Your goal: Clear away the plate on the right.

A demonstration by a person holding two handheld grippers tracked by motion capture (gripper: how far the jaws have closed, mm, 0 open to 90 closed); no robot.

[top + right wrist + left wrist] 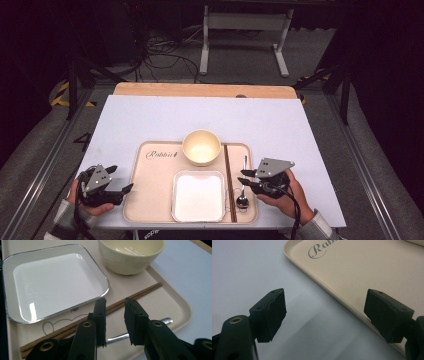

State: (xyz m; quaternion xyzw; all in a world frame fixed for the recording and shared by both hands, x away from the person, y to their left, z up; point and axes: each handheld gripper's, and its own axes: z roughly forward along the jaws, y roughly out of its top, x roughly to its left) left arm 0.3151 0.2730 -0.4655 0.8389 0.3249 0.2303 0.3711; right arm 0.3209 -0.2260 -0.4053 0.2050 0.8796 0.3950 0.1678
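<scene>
Steel spoon [243, 192] lies on the beige plastic tray [150, 200], right gripper [244, 176] hovering over it, jaws slightly apart, gripping nothing. Left gripper [121, 179] sits at the tray's 9 o'clock, jaws wide apart.

Overhead view; close tong-cameras sharing tray [150, 200]

A person's two hands come in from the near edge of the table, each holding a two-jaw gripper. The left hand [92, 200] sits low at the left, sleeve cuff showing, and wraps the left gripper [121, 178] from below. Its black jaws point toward the middle and stand wide apart with nothing between them. The right hand [282, 195] holds the right gripper [244, 176] pointing left, its jaws a small way apart and gripping nothing.
</scene>
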